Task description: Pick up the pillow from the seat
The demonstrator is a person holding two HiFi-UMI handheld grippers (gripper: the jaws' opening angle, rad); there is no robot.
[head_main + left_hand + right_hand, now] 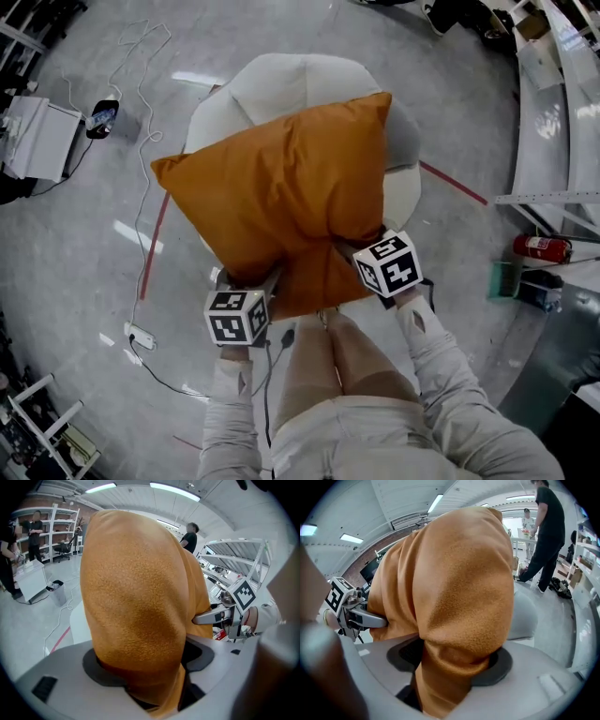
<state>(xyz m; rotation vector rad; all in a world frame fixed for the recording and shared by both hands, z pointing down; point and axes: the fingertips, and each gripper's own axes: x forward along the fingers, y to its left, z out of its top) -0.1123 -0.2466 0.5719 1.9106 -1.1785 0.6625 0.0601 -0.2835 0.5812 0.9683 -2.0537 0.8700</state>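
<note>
Left gripper (251,281), right gripper (354,247) pinch pillow (281,183) near edge

Your pillow (281,197) was square, rust-orange and fleecy, its near edge bunched into deep creases at two pinched spots. You had it spread above the white padded seat (281,80), covering most of it, one corner pointing far right.
</note>
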